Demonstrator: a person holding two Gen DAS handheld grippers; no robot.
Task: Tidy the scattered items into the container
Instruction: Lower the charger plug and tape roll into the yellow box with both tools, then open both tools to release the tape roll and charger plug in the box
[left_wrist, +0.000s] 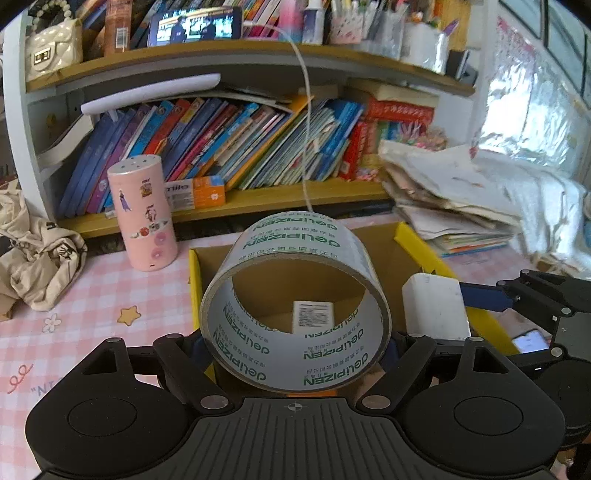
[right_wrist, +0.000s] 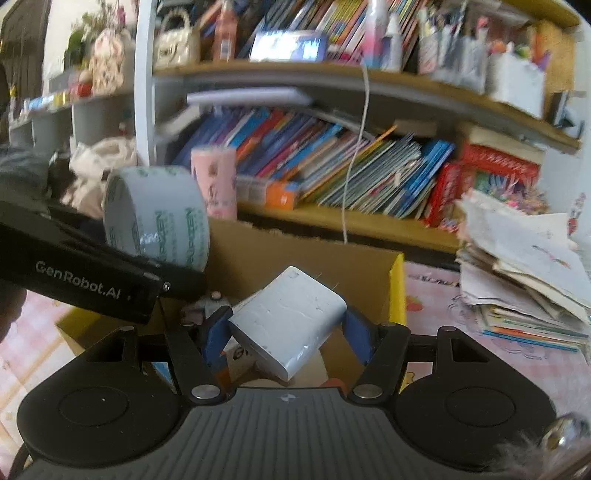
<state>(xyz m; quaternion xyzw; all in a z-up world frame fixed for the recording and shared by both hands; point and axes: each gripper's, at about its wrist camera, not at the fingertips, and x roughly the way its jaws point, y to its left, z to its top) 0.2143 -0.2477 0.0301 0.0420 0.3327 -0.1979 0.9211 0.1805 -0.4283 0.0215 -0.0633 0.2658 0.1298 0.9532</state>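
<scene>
My left gripper (left_wrist: 295, 354) is shut on a roll of clear packing tape (left_wrist: 295, 295) with green print and holds it above the open cardboard box (left_wrist: 424, 247) with yellow flaps. A small white labelled item (left_wrist: 313, 316) lies on the box floor, seen through the roll. My right gripper (right_wrist: 288, 332) is shut on a white rectangular block (right_wrist: 291, 321), tilted, over the same box (right_wrist: 303, 251). The block also shows in the left wrist view (left_wrist: 436, 306), and the tape in the right wrist view (right_wrist: 159, 218), to the left of the block.
A pink sticker-covered cylinder (left_wrist: 146, 214) stands on the pink checked tablecloth (left_wrist: 92, 314) left of the box. A crumpled beige bag (left_wrist: 33, 251) lies far left. A paper pile (left_wrist: 461, 199) sits at right. A bookshelf (left_wrist: 229, 206) runs behind. A phone (left_wrist: 532, 341) lies lower right.
</scene>
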